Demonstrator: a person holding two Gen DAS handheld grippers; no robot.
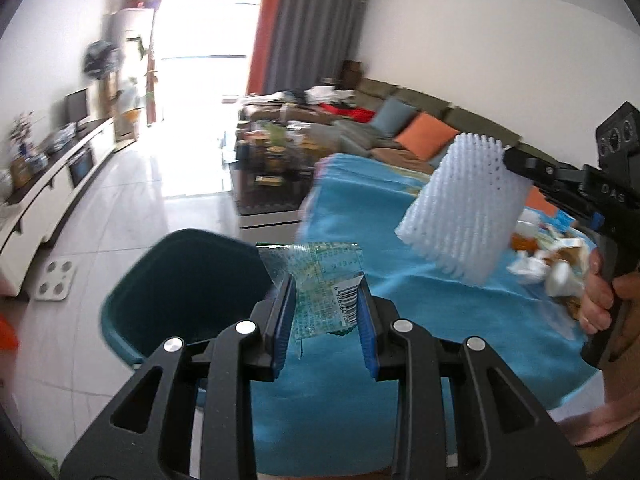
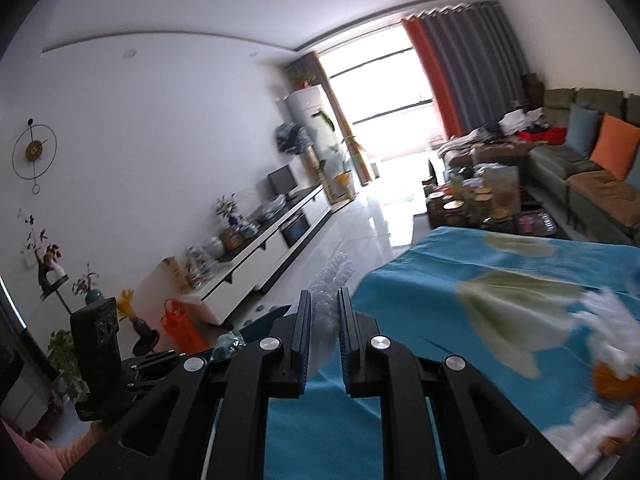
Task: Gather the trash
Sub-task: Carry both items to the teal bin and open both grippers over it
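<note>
Left hand-held gripper (image 1: 326, 300): its two blue-padded fingers (image 1: 282, 320) were closed on a clear plastic wrapper (image 1: 320, 280) printed in green, a barcode showing at the right finger. The wrapper stood up from the fingertips, just right of the dark teal bin (image 1: 180, 292), whose open mouth lay below and ahead to the left, on the floor (image 1: 120, 208). Under the fingers spread the blue cloth (image 1: 380, 320) covering the surface.

Right hand-held gripper (image 2: 325, 312): its fingers stood narrow, clamped on a white foam net sleeve (image 2: 332, 280) that projected ahead between them. In the left wrist view the same sleeve (image 1: 460, 208) hung in the air to the right of the wrapper, above the cloth, held at its upper end by the right hand-held gripper (image 1: 516, 164), with the person's hand (image 1: 600, 296) around the handle. Below and behind the sleeve, a heap of crumpled trash (image 1: 548, 256) lay on the cloth near that hand; it was blurred.

Farther out: a cluttered coffee table (image 1: 272, 160), a sofa (image 1: 400, 128) with orange and blue cushions, and a long white cabinet (image 1: 52, 188) along the left wall.
</note>
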